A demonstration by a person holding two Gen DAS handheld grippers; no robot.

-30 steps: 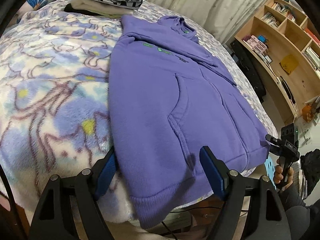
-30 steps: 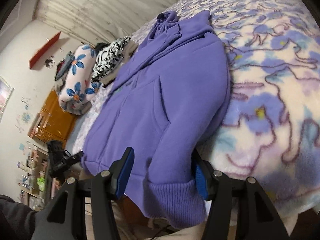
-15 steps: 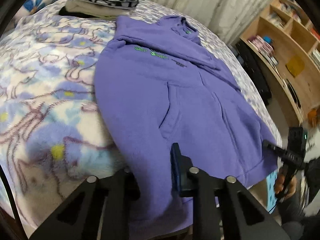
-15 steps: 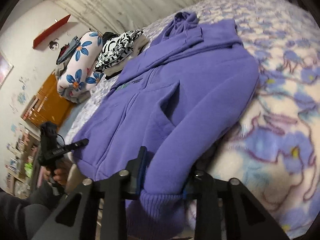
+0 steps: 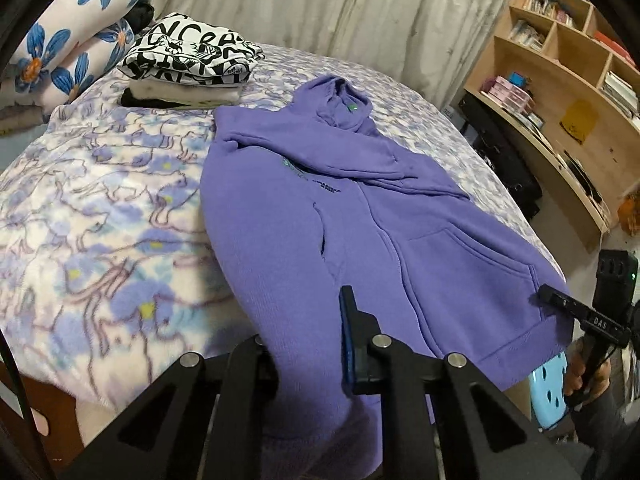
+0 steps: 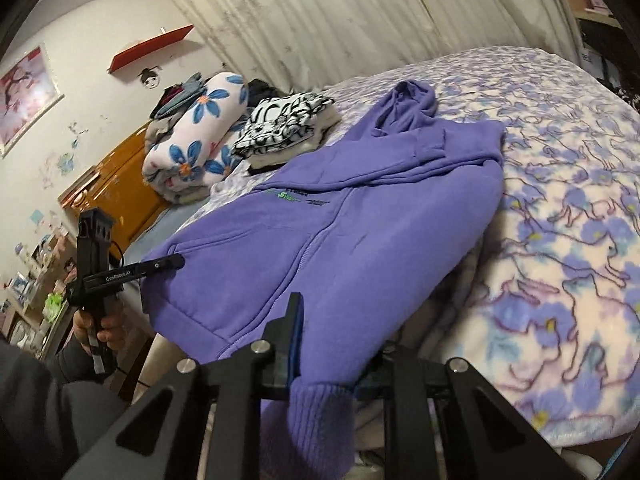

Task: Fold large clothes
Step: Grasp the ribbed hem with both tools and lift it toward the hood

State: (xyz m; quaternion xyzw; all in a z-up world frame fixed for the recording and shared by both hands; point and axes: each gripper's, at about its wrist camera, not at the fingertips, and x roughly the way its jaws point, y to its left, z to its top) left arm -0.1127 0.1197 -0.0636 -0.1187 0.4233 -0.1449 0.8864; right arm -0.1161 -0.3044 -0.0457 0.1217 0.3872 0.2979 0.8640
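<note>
A purple zip hoodie (image 5: 360,220) lies face up on the bed, hood far, sleeves folded across the chest. At the near hem my left gripper (image 5: 304,320) has its jaws closing, with the hem's left corner pinched between the pads and raised off the blanket. In the right wrist view the hoodie (image 6: 360,240) shows from the other side. My right gripper (image 6: 340,332) is likewise closing, its pads pressing the ribbed hem's right corner. Each view shows the other gripper at the hem's far end: the right gripper (image 5: 560,304) and the left gripper (image 6: 160,266), each held by a hand.
A floral fleece blanket (image 5: 100,220) covers the bed. A stack of folded clothes (image 5: 188,64) and a flowered bedding roll (image 5: 60,52) sit at the far end. A bookshelf (image 5: 560,92) and a blue stool (image 5: 548,392) stand right; a wooden cabinet (image 6: 116,200) stands left.
Both grippers went from open around the hem to closed on it. Both then rose, lifting the hem's corners off the bed edge.
</note>
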